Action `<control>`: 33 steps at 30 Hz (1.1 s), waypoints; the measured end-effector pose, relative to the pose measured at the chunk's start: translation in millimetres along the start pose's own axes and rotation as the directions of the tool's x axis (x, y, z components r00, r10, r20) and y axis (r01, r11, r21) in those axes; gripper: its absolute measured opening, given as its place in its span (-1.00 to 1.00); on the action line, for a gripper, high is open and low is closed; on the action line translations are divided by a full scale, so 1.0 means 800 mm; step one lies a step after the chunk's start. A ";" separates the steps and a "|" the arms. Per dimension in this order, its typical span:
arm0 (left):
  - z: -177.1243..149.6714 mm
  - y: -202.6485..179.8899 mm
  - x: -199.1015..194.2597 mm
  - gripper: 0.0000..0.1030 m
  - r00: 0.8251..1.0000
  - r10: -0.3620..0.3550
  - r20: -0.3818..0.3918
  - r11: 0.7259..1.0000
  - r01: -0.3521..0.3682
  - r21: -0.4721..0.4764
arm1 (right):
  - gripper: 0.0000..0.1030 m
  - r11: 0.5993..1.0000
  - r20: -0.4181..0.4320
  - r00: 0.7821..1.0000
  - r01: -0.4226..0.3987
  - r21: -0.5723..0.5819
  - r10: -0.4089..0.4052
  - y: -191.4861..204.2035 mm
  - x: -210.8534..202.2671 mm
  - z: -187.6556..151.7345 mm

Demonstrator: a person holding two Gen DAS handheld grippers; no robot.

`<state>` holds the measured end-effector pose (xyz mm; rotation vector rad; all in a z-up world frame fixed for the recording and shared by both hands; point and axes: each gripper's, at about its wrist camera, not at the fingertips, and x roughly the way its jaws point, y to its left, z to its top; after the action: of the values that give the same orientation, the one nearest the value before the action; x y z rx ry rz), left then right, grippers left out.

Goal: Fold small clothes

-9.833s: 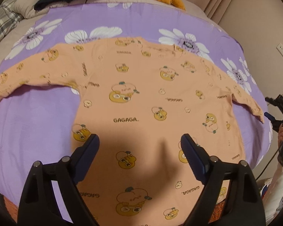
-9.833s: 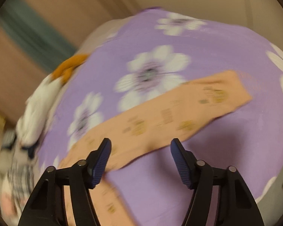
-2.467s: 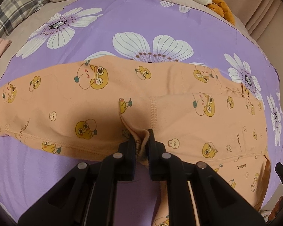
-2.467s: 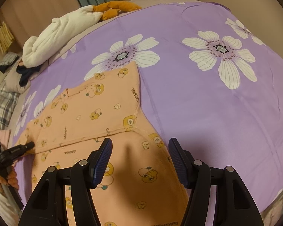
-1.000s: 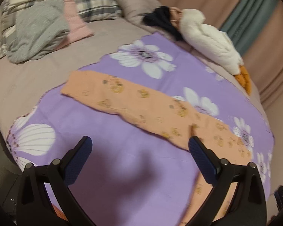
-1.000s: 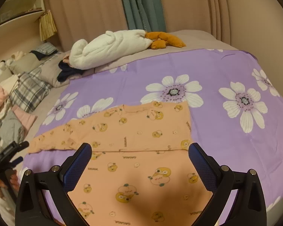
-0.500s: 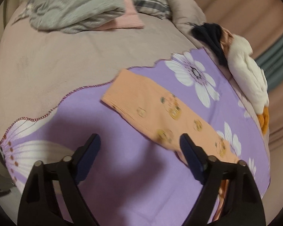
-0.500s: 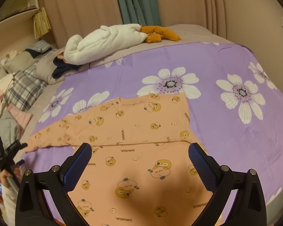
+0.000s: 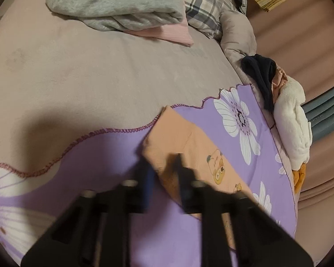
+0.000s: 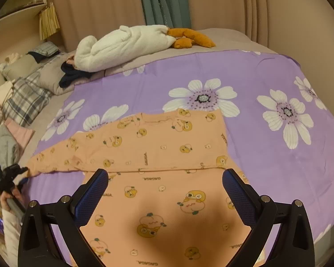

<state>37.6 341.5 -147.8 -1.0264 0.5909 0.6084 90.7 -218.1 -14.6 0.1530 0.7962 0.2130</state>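
Observation:
An orange long-sleeved top (image 10: 158, 155) with duck prints lies flat on a purple flowered sheet (image 10: 267, 84). One side has been folded in over the body; the other sleeve (image 9: 189, 146) stretches out to the sheet's edge. My left gripper (image 9: 163, 166) is blurred, its jaws narrowed around the sleeve cuff; a small gap still shows between them. It also shows in the right wrist view (image 10: 13, 173), at the cuff. My right gripper (image 10: 164, 182) is wide open and empty above the top's body.
A white plush duck (image 10: 122, 44) with orange feet lies at the back of the bed. Grey and pink clothes (image 9: 113, 4), a plaid pillow (image 9: 207, 15) and a dark garment (image 9: 260, 75) lie on the beige bedcover (image 9: 78, 77) left of the sheet. Curtains stand behind.
My left gripper has moved down onto the sleeve cuff and its jaws have narrowed from wide open. My right gripper has stayed open above the top's body.

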 end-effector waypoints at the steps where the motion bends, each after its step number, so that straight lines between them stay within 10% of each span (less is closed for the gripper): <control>1: 0.000 -0.003 0.000 -0.92 1.000 0.011 0.001 1.000 -0.011 0.010 | 0.97 1.000 -0.004 1.000 0.002 0.001 -0.002 0.000 0.001 -0.001; 13: -0.027 -0.117 -0.078 -0.91 0.978 -0.196 0.067 0.956 0.175 0.234 | 0.97 1.000 0.019 1.000 0.011 0.023 -0.012 -0.009 -0.006 -0.001; 24: -0.126 -0.250 -0.089 -0.91 0.934 -0.338 -0.118 0.796 0.350 0.494 | 0.97 0.998 0.032 0.999 0.008 0.062 -0.010 -0.025 -0.011 -0.005; 33: -0.242 -0.295 -0.044 -0.89 0.914 -0.243 -0.325 0.646 0.402 0.649 | 0.97 0.995 0.019 1.000 0.015 0.102 -0.017 -0.042 -0.009 -0.011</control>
<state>148.3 68.9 -59.4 -0.4289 0.7244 -0.0835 84.0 -252.1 -22.7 0.2441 0.7886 0.1556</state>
